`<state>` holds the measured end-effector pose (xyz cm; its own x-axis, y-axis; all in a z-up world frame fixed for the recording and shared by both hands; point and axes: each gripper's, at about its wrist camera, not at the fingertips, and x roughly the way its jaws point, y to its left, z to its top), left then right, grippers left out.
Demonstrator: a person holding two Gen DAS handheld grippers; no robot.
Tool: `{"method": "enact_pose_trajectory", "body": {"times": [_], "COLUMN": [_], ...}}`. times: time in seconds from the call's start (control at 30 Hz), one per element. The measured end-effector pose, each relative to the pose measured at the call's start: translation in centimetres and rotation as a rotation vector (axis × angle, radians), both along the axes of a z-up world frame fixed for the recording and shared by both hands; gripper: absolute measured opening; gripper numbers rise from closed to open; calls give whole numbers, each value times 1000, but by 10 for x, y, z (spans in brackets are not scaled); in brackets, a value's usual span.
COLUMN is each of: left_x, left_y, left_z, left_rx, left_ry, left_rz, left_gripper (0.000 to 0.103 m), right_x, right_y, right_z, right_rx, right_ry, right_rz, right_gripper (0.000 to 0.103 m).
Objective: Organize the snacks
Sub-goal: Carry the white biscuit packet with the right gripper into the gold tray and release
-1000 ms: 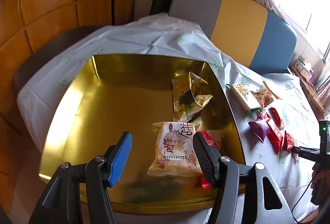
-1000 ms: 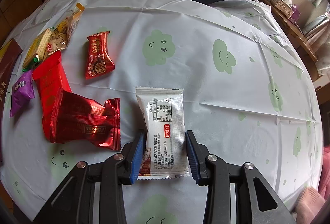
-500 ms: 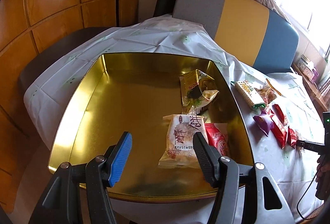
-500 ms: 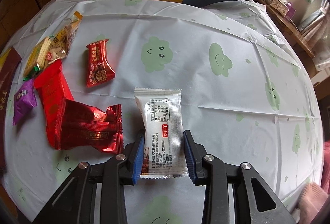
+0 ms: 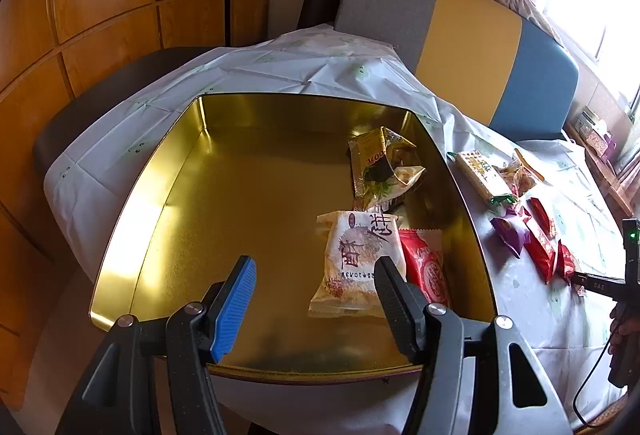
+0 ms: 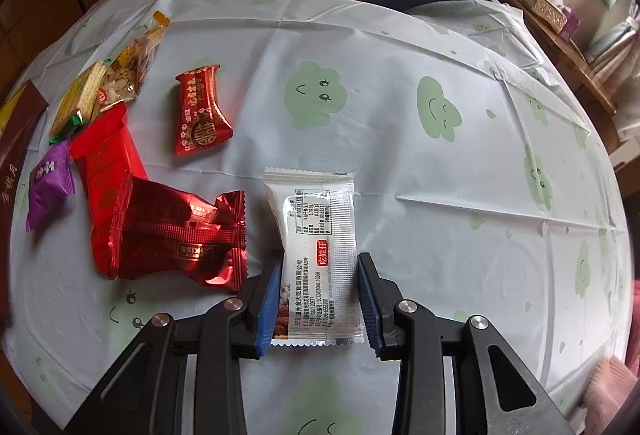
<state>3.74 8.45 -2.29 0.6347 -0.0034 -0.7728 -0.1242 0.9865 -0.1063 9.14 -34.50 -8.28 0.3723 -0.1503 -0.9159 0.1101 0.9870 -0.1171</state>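
Note:
My left gripper [image 5: 315,267] hangs open over the near side of a gold tin [image 5: 240,215], with nothing between its fingers. In the tin lie a white pastry packet [image 5: 356,255], a red packet [image 5: 428,267] and a gold-green packet [image 5: 380,167]. My right gripper [image 6: 319,267] has its blue pads on both long edges of a white snack packet [image 6: 316,227] on the tablecloth; its jaws are opening slightly. Left of that lie a red foil packet [image 6: 172,239], a flat red packet [image 6: 106,155], a red candy [image 6: 202,111] and a purple sweet [image 6: 48,183].
A cracker pack [image 6: 80,95] and a clear nut bag [image 6: 136,55] lie at the far left, near the tin's dark red outer wall [image 6: 16,139]. A grey, yellow and blue chair back [image 5: 460,35] stands behind the table. The cloud-print cloth [image 6: 460,195] stretches to the right.
The left gripper has drawn back a little from the tin, still open. The right jaws have come in against the white packet's edges; the packet has hardly moved.

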Motion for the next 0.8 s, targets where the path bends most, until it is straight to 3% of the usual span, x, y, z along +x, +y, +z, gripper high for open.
{"method": "enact_pose_trajectory", "body": {"times": [0.33,0.53,0.8], "left_x": [-2,0,1], "left_y": [0,6,9], "left_z": [0,-1,-2], "left_rx": [6,6,-5], "left_ry": [4,1,-1], "left_rz": [-8,3,11], "left_gripper": [62,62,62], "right_x": [-2,-6,-2], "right_y": [3,15,119], "right_z": [2,37,78], "right_rx": [-21,61,180], "right_ry": [-4,-80,-146], "right_rz": [-9,-26,234], "right_gripper": [36,35,35]}}
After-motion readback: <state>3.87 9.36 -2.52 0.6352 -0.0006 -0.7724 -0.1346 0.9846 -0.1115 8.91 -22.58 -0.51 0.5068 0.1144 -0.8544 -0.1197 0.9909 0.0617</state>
